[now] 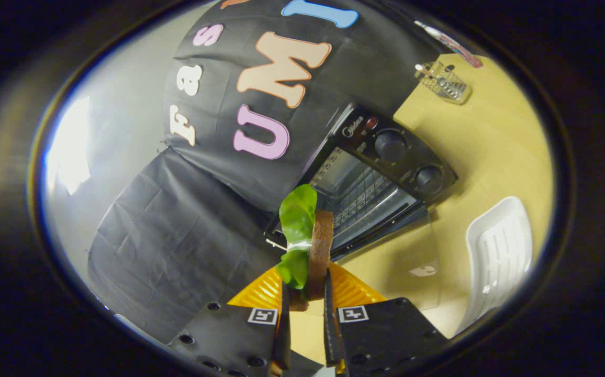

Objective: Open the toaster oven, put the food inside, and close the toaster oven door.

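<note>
— Hand-held gripper (305,301) first: what are its fingers at?

— Closed narrow, pressing from both sides on the food, a brown bread slice with a green lettuce leaf (306,238), carried on edge above the yellow wooden desk (491,146).

— Which step?

— Carrying the food in, I'd judge. Just beyond it, the black toaster oven with two round knobs (376,173) appears open, its wire rack bare. Next the sandwich must travel forward onto that rack and be let go, then the door needs closing.

— Anything to the right?

— A white slotted plastic tray (501,251), and farther off a small wire basket (444,81).
</note>
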